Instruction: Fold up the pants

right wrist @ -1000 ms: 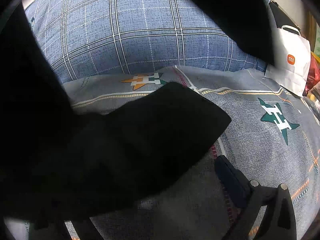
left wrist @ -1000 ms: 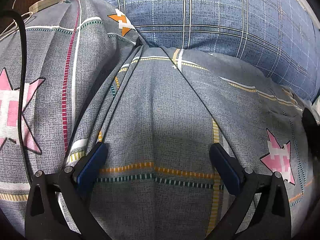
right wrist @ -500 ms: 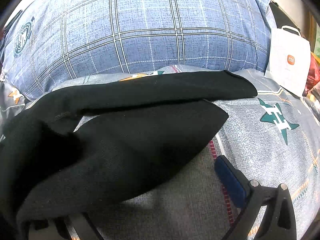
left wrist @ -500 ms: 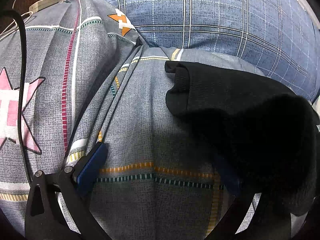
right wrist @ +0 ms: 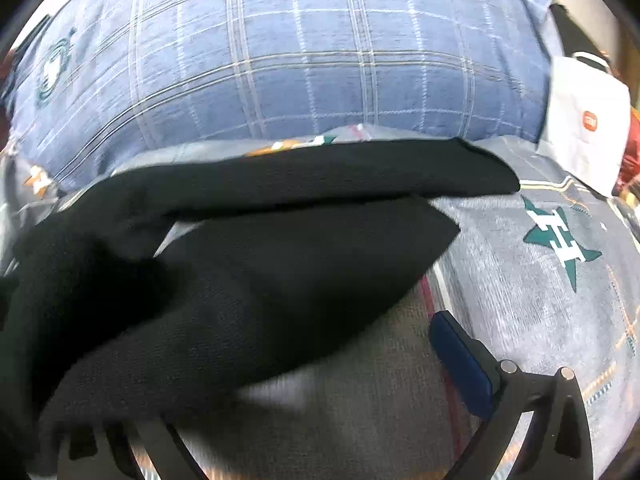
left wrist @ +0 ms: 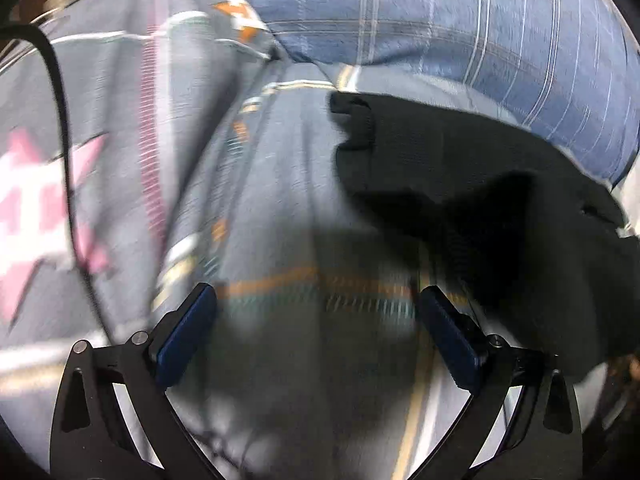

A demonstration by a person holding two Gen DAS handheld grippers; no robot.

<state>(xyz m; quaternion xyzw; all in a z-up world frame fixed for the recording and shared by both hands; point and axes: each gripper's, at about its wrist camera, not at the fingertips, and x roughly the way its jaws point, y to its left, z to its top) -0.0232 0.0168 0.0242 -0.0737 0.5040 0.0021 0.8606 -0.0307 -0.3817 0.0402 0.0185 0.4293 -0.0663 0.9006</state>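
**Black pants on bedspread, both grippers empty**

Pants point(right wrist: 248, 280) lie on grey bedspread point(right wrist: 540, 280) w/ 2 legs spread, seen only from R view. L view shows waistband end point(left wrist: 460, 168). L gripper point(left wrist: 316, 328) jaws wide. R gripper point(right wrist: 304, 368): wide too, left finger under cloth. White bag point(right wrist: 580, 128) far right.

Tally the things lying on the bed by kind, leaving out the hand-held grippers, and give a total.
Black pants: 1
Blue plaid pillow: 1
Grey star-print bedsheet: 1
White paper bag: 1
Black cable: 1
Total: 5
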